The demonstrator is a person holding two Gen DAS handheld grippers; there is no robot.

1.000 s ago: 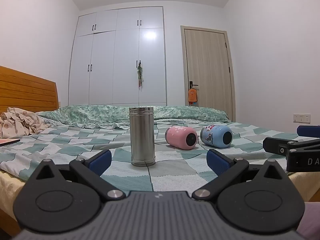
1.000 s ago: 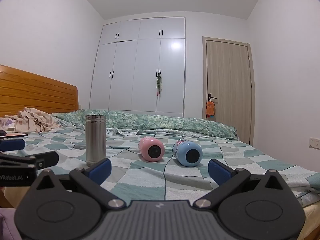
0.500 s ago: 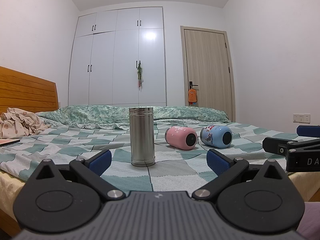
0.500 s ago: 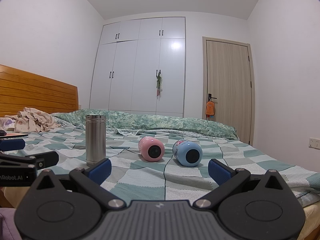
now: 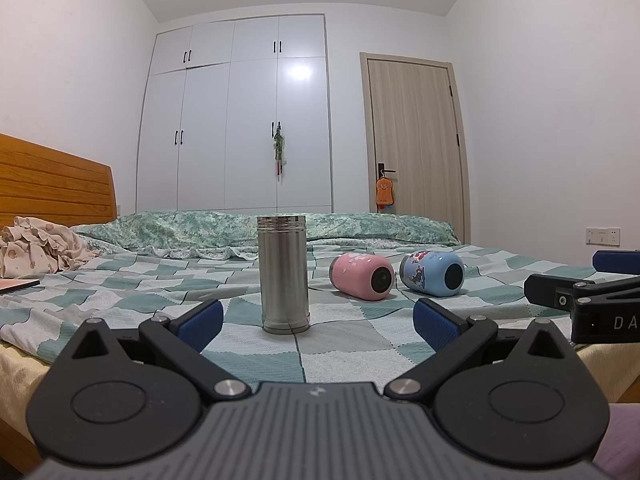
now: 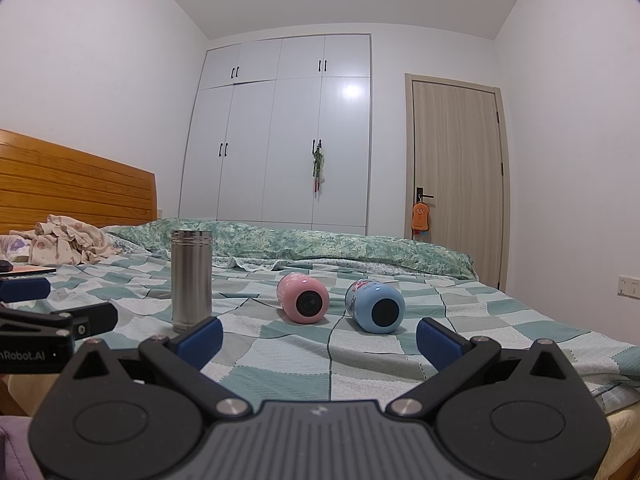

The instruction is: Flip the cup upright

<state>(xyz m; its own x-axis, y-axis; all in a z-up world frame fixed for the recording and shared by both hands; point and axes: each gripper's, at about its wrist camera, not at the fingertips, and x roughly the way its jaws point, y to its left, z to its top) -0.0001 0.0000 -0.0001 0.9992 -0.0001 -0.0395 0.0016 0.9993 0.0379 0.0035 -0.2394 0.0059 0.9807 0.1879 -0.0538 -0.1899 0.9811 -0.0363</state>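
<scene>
A steel cup (image 5: 283, 274) stands upright on the checked bed cover (image 5: 240, 344); it also shows in the right wrist view (image 6: 191, 279). A pink cup (image 5: 362, 276) (image 6: 303, 298) and a blue cup (image 5: 433, 273) (image 6: 375, 306) lie on their sides to its right, round ends facing me. My left gripper (image 5: 318, 318) is open and empty, short of the steel cup. My right gripper (image 6: 319, 338) is open and empty, short of the pink and blue cups.
A folded green quilt (image 5: 240, 230) runs along the bed's far side. Crumpled clothes (image 5: 36, 250) and a flat pink item (image 5: 18, 285) lie at the left by the wooden headboard (image 5: 52, 184). Wardrobe (image 5: 240, 120) and door (image 5: 414, 144) stand behind.
</scene>
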